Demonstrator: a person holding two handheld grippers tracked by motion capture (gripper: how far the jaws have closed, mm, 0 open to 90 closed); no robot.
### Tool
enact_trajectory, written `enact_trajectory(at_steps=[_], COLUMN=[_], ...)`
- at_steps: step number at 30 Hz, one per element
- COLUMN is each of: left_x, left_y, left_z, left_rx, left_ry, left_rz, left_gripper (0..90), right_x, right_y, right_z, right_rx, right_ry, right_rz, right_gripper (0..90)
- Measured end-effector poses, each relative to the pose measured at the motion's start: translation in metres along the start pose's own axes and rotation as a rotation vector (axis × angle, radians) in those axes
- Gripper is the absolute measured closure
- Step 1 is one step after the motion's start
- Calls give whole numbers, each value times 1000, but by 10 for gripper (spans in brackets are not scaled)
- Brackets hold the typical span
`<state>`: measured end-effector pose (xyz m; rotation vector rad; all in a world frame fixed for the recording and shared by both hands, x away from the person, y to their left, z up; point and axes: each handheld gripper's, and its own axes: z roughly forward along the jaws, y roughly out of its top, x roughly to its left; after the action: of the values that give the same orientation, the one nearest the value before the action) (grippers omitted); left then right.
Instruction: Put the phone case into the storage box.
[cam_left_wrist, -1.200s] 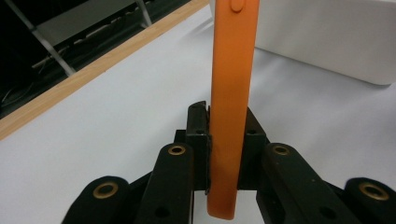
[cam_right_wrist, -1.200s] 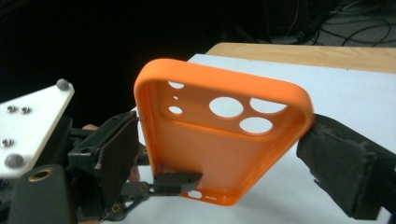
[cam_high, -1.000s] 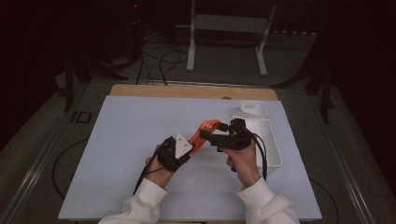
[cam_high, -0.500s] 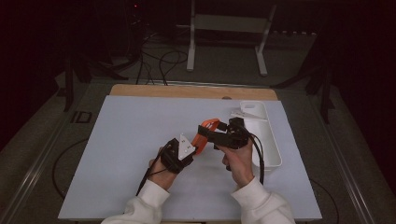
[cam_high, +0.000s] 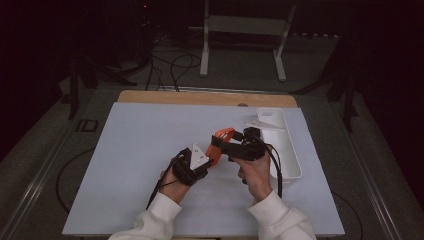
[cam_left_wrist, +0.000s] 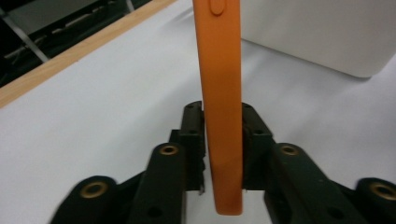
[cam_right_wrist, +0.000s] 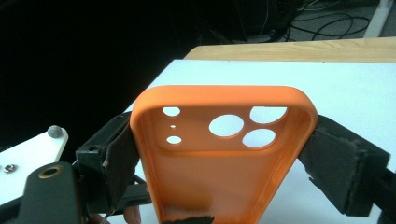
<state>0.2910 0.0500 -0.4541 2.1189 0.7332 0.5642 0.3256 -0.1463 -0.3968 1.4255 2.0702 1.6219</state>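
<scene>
Transferring the orange phone case (cam_high: 218, 142) between grippers above the white table (cam_high: 130, 150) is the step in hand; it hangs mid-air near the white bin (cam_high: 289, 150). The right gripper (cam_high: 223, 145) clamps its long sides; the left gripper (cam_left_wrist: 223, 144), jaws narrow and just easing apart, brackets its edge, pads touching. Next move, by judgement: complete the left release without disturbing the right grip.

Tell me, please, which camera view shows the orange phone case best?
The right gripper view: the orange phone case faces the camera, its inside and camera holes plain. The left gripper view shows its thin edge between the jaws. The high view shows it small between the two grippers.
</scene>
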Motion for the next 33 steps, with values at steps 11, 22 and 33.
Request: enact_trajectory(at_steps=[11,22,33], left_x=[6,8,15], left_y=[-1,-1,-2], left_z=[-2,-1,-5], left_rx=[-10,1,-4], left_ry=[-54,-58,-66], left_rz=[-46,-98,-138], left_gripper=[519,123,9], right_x=[0,0,0], right_y=[-1,-2,-2], right_z=[2,3,3], right_rx=[10,18,23], right_ry=[-2,-2,1], right_rz=[-10,-11,-23], right_gripper=[162,161,160])
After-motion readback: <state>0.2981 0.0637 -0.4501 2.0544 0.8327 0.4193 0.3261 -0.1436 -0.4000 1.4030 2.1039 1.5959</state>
